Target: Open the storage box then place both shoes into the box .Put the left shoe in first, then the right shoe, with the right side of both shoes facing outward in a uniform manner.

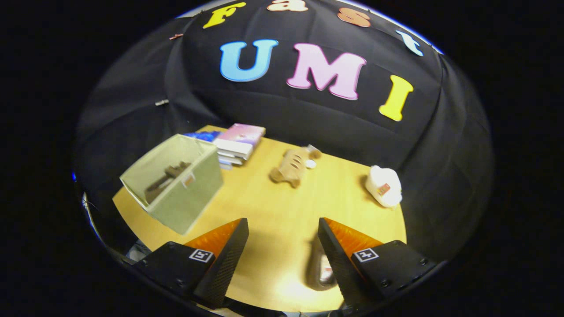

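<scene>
The gripper point(282, 259) is held spread apart, nothing clasped between its fingers. A dark shoe point(320, 268) is seen just beside the right finger – near, blurred – while the open storage box point(176, 187) lies far-left, something dark already inside

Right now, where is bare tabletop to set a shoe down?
Bare table lies between the open gripper fingers, running ahead to the tan shoe, flanked by the storage box and white object. Crowded: books behind the box; dark shoe against one finger.
</scene>
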Demonstrator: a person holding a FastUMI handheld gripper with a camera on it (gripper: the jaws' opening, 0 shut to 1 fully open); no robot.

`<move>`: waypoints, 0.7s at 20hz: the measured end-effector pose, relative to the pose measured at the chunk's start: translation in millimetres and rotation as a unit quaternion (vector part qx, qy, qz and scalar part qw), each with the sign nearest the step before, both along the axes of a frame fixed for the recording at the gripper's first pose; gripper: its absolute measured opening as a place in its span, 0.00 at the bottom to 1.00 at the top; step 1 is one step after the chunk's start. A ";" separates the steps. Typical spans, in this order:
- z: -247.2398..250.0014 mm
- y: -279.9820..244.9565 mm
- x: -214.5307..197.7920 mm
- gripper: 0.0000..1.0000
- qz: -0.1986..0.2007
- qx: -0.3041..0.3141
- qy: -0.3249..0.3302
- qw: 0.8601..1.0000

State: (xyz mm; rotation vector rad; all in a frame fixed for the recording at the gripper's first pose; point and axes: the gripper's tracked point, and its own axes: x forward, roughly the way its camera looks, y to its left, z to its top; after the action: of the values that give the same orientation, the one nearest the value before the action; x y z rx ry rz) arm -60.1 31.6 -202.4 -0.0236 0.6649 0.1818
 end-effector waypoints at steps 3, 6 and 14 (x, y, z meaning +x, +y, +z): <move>-48.1 -50.8 -20.8 0.98 -0.037 -0.031 0.044 0.998; -99.5 -84.8 -30.7 0.97 -0.064 -0.042 0.099 0.992; -177.2 -107.8 2.5 0.84 -0.062 -0.058 0.154 0.984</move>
State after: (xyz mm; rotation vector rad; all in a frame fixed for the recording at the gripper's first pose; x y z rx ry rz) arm -57.6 -76.3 -379.6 -0.0666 0.9832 0.0250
